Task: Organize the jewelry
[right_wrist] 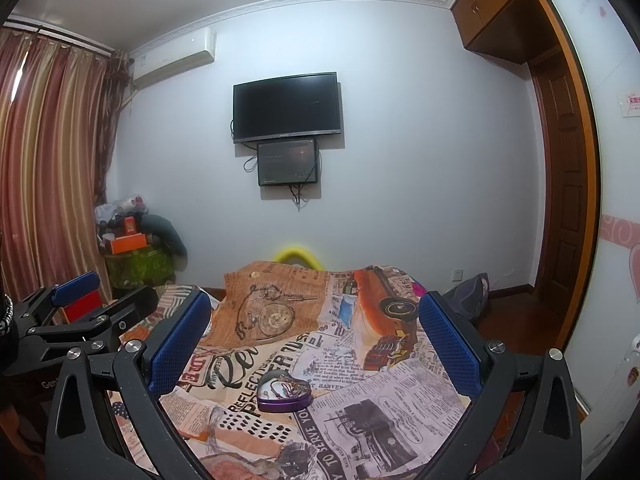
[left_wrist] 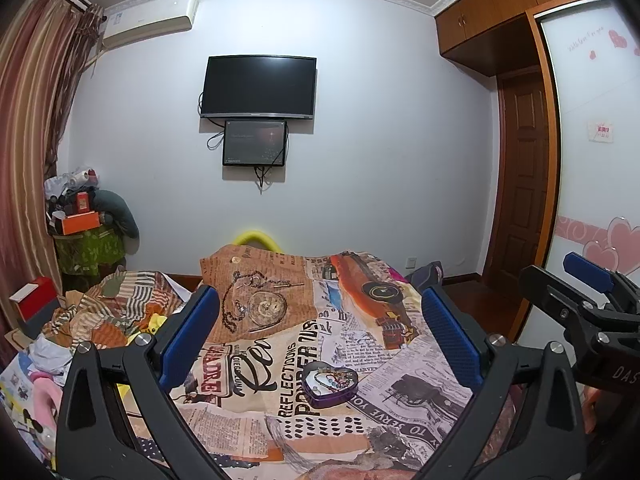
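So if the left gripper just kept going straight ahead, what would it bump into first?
Probably the patterned bedspread, beyond the heart-shaped tin lying low between the left gripper's open fingers. Depth is hard to judge here.

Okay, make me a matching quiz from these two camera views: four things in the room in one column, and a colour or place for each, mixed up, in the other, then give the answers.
Things:
1. heart-shaped tin
2. television
3. left tongs
4. air conditioner

Descriptions:
A. high on the wall beside the curtain
B. purple, lying on the printed bedspread with jewelry inside
C. open, blue pads, holding nothing
D. dark screen, mounted mid-wall above a smaller screen

Pairs: 1-B, 2-D, 3-C, 4-A
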